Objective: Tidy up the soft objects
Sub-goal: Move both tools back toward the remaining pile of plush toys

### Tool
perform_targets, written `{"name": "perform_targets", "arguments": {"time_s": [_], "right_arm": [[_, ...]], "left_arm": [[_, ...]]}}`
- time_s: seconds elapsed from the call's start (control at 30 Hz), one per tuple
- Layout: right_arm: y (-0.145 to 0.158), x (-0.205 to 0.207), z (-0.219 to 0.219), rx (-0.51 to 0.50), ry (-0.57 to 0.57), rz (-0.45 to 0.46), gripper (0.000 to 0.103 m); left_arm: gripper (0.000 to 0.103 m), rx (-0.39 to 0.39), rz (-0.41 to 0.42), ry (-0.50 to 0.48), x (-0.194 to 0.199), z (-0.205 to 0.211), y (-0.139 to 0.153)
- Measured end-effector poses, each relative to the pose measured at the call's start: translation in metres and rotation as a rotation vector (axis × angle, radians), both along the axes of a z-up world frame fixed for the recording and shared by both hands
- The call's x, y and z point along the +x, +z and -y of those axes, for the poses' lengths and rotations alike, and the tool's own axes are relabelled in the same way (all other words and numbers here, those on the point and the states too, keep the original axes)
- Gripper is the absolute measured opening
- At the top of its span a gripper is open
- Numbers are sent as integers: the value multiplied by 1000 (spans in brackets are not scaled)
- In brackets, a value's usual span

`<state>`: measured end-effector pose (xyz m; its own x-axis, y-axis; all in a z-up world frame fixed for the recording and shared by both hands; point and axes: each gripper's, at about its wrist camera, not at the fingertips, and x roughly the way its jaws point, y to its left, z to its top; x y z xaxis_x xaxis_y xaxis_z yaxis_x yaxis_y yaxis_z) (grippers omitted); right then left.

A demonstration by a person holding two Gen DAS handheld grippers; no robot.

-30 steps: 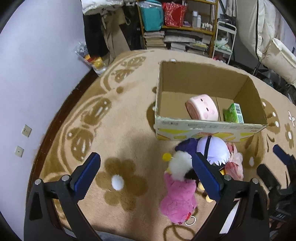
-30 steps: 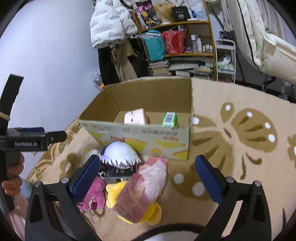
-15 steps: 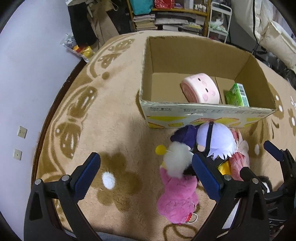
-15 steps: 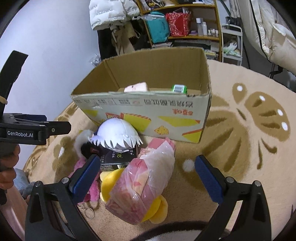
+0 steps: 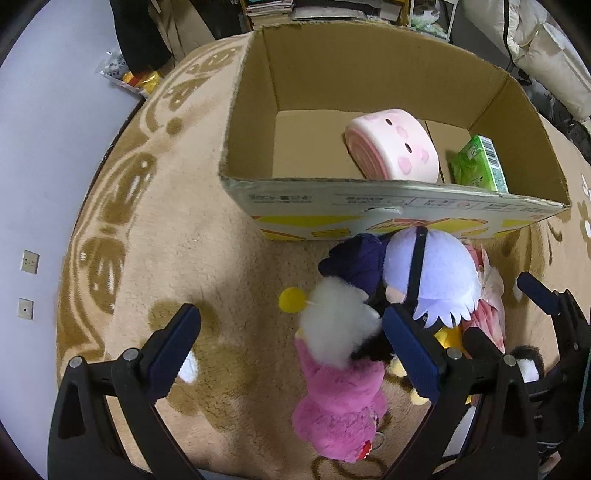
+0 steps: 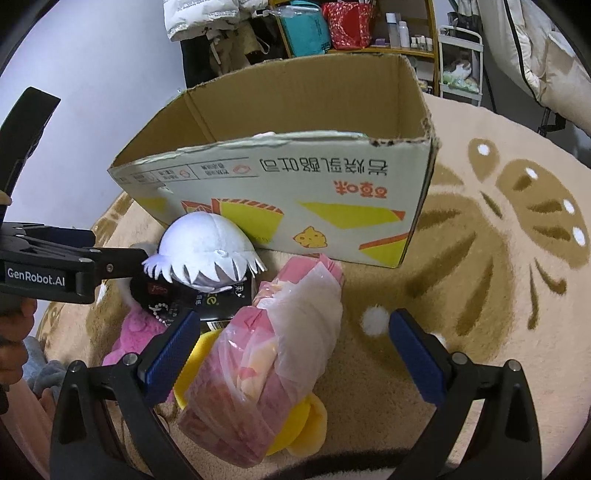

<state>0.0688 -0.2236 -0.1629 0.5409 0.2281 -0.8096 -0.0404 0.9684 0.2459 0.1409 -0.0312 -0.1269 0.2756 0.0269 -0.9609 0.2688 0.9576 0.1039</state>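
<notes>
An open cardboard box [image 5: 402, 201] stands on the rug; it holds a pink roll plush [image 5: 393, 149] and a green pack [image 5: 478, 166]. In front of it lies a pile: a pink plush with a white fluffy head [image 5: 340, 376], a white-haired doll [image 5: 432, 273], a pink plastic-wrapped pack [image 6: 266, 365] on a yellow plush [image 6: 295, 424]. My left gripper [image 5: 291, 349] is open over the pink plush. My right gripper [image 6: 291, 349] is open over the wrapped pack. The box [image 6: 288, 192] fills the right wrist view.
A beige patterned rug [image 5: 177, 229] covers the floor. A wall [image 5: 44, 147] with sockets is on the left. Shelves with bags and books [image 6: 343, 26] and hanging coats stand behind the box. A folded white bed frame [image 6: 546, 55] is at the right.
Both grippers have moved forward and down toward the pile and the box. Both stay open and empty. The objects have not moved.
</notes>
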Motion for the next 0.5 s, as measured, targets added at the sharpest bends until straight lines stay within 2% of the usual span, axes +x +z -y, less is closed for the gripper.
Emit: {"name": "perform_targets", "arguments": {"time_s": [0.5], "right_arm": [[-21, 18, 6, 10, -7, -55, 103]], "left_arm": [[99, -12, -64, 2, 12, 4, -18]]}}
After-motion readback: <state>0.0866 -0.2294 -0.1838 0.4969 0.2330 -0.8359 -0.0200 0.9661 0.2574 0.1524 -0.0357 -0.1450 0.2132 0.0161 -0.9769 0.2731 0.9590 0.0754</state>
